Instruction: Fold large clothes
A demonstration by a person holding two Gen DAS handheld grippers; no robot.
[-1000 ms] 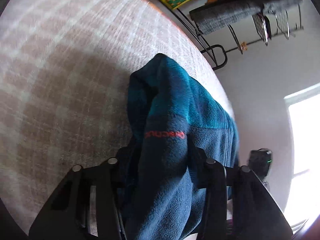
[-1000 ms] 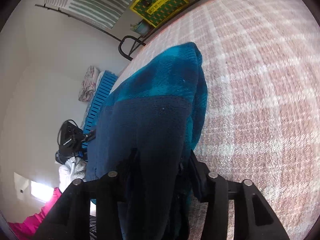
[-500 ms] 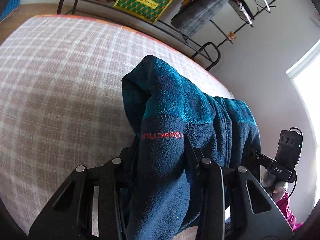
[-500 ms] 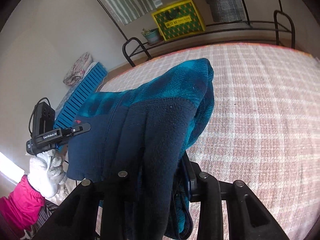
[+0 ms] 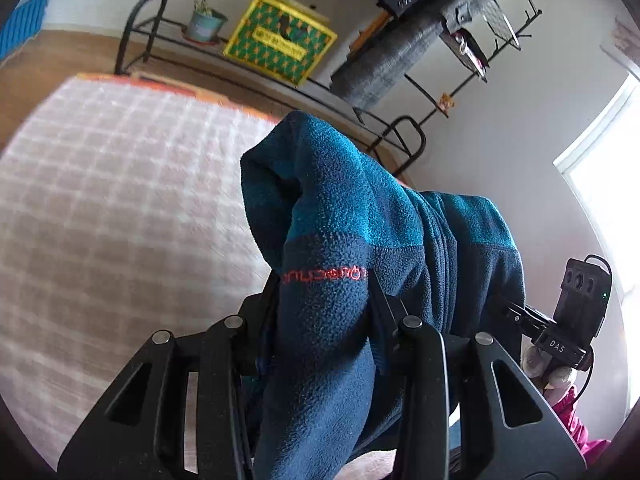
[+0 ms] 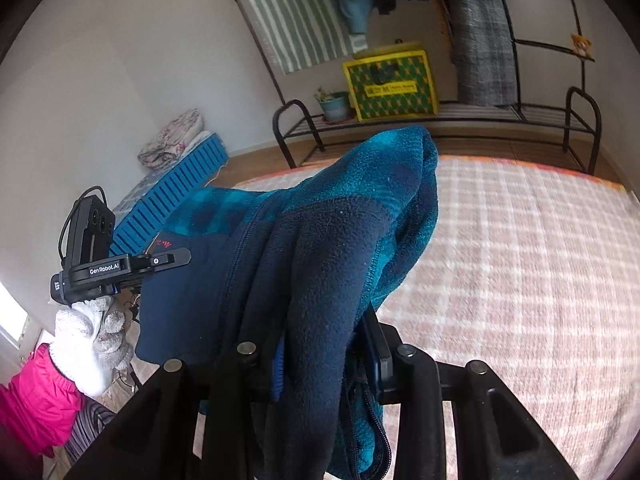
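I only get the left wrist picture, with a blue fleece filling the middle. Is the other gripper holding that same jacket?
Observer: Yes. The right gripper is shut on the fleece jacket, a thick fold bunched between its jaws.
Operator: Is a zip showing anywhere?
Observer: In the right view a zipper hangs open below the grip.
Operator: What holds my gripper?
Observer: A hand in a white knitted glove, with a pink sleeve behind it.
Operator: Anything beside the bed?
Observer: A blue slatted panel on the floor, with crumpled cloth on top.
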